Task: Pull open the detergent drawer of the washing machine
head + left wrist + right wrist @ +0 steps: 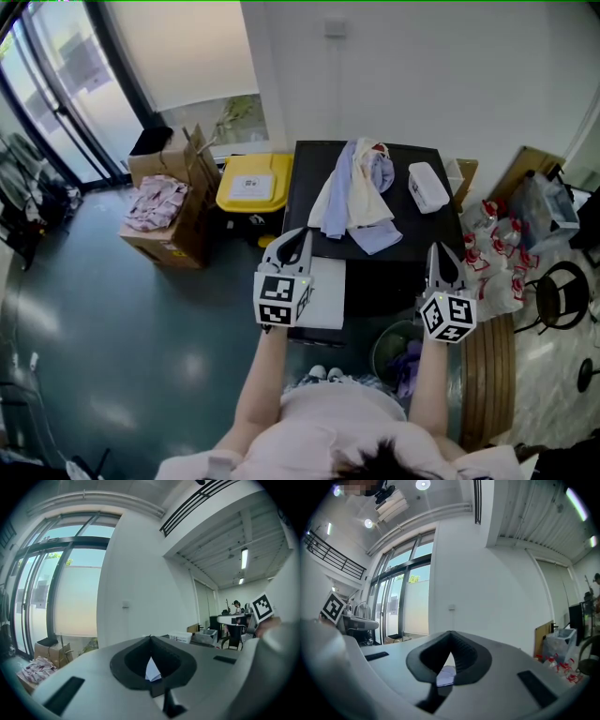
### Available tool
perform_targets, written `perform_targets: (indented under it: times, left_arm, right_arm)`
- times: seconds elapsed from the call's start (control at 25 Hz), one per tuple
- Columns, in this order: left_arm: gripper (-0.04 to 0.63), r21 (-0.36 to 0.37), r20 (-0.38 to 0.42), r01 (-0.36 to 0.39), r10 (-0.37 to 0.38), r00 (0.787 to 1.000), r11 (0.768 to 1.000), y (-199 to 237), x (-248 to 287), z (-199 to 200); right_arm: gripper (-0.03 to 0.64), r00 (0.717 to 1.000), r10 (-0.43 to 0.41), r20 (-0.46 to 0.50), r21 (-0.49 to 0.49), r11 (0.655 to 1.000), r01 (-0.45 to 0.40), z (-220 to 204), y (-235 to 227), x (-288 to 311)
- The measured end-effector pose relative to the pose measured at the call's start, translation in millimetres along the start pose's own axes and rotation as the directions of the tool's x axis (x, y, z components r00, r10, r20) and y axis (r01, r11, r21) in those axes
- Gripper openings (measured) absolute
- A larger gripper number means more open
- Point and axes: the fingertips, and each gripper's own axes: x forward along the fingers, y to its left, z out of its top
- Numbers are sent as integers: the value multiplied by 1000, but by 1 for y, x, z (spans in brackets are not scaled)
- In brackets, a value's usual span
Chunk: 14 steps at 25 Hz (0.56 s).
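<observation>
The black washing machine [394,267] stands below me, seen from above. A pale grey rectangular piece [323,292], which looks like the detergent drawer, sticks out at its front left. My left gripper [298,234] hovers just left of that piece, jaws shut and holding nothing. My right gripper [441,249] hangs over the machine's front right corner, also shut and holding nothing. In the left gripper view the left gripper [151,637] points level at a white wall with its tips together. In the right gripper view the right gripper [450,633] does the same.
Clothes [356,192] and a white box [428,186] lie on the machine's top. A yellow bin [253,186] and cardboard boxes [173,202] stand to the left. A green basket [398,352] sits by my feet, with a wooden bench [487,375] and bags [492,251] to the right.
</observation>
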Motion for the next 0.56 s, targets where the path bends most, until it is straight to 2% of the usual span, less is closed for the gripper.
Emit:
perform_targets:
  times: [0.56]
  left_arm:
    - [26,-2,-7,16,-16,1000,1000,-3,0,-6]
  right_arm:
    - [15,1000,15,-11,7,1000,-15,-6,6,0]
